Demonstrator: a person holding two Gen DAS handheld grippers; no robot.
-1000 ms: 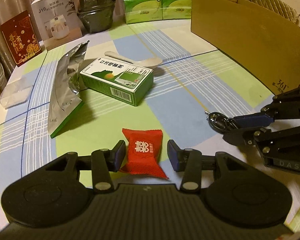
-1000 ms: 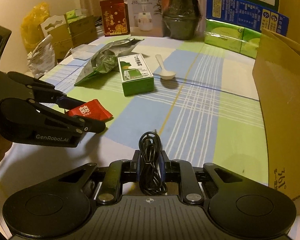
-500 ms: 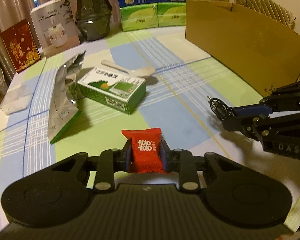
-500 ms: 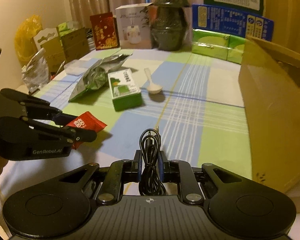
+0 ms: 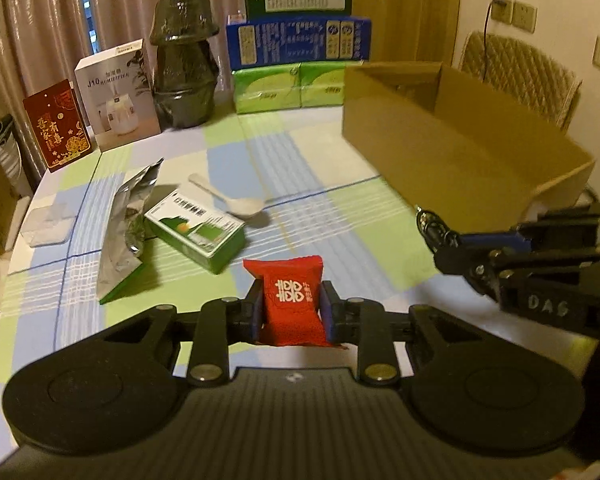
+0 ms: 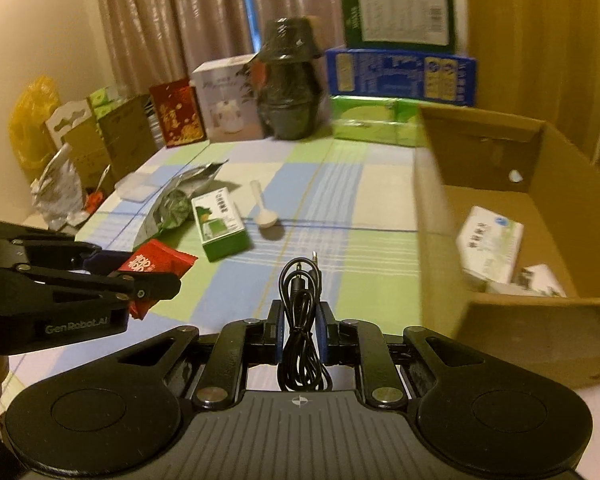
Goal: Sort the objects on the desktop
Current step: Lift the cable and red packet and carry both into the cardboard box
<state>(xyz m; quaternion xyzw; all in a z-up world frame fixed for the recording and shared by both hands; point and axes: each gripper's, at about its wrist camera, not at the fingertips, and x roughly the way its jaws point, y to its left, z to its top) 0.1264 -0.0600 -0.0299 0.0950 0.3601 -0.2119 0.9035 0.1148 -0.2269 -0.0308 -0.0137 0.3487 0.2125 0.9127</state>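
Note:
My left gripper (image 5: 292, 306) is shut on a red snack packet (image 5: 290, 294) with white characters, lifted off the checked tablecloth. My right gripper (image 6: 300, 320) is shut on a coiled black audio cable (image 6: 302, 312), also held above the table. In the right wrist view the left gripper (image 6: 156, 278) shows at the left with the red packet (image 6: 156, 260) in its jaws. In the left wrist view the right gripper (image 5: 456, 246) comes in from the right with the cable (image 5: 434, 226) sticking out. An open cardboard box (image 6: 440, 184) stands to the right.
A green carton (image 5: 198, 232), a white spoon (image 5: 236, 202), a silver foil bag (image 5: 126, 224) and a clear plastic lid (image 5: 48, 222) lie on the table (image 5: 300, 168). Boxes, green tissue packs (image 5: 288, 86) and a dark wrapped pot (image 5: 184, 64) line the far edge. White packets (image 6: 492, 242) lie inside the cardboard box.
The left gripper closed on the red packet and lifted it. Both grippers rose off the table, the right still holding the cable; the inside of the cardboard box has come into view.

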